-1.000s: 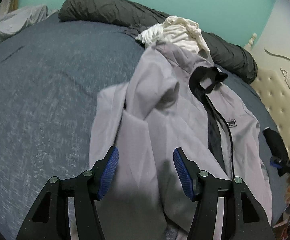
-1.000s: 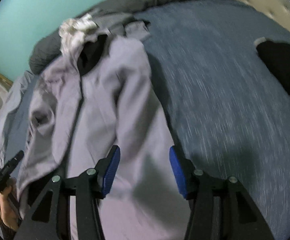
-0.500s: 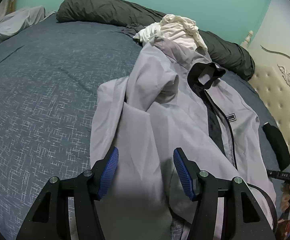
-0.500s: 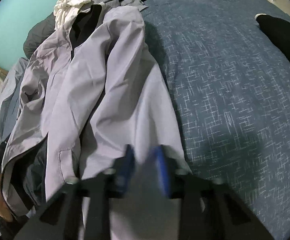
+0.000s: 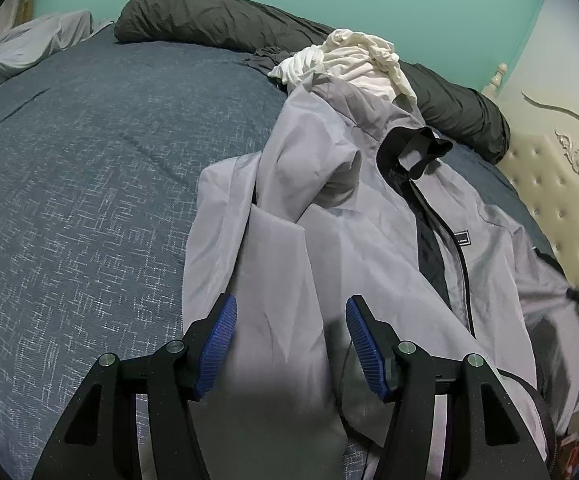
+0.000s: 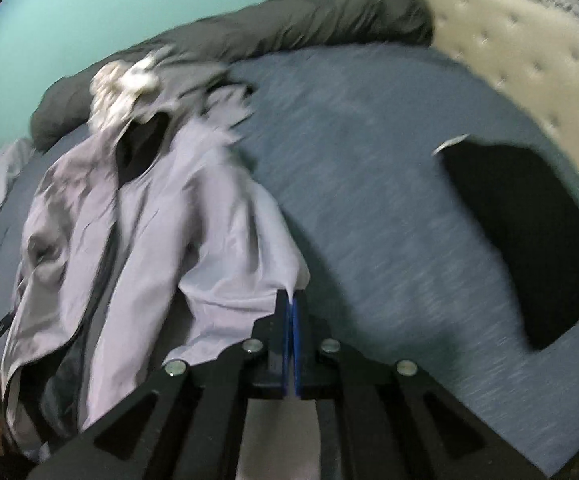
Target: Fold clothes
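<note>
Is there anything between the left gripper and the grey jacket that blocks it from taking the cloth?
Nothing visible does. The left gripper is open right over the grey jacket, whose cloth lies between its fingers.

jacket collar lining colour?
Black, on the light grey jacket; the collar shows clearest in the left wrist view.

left claw [image 5: 287, 344] pads spread wide | right claw [image 6: 291, 312] pads pressed together
</note>
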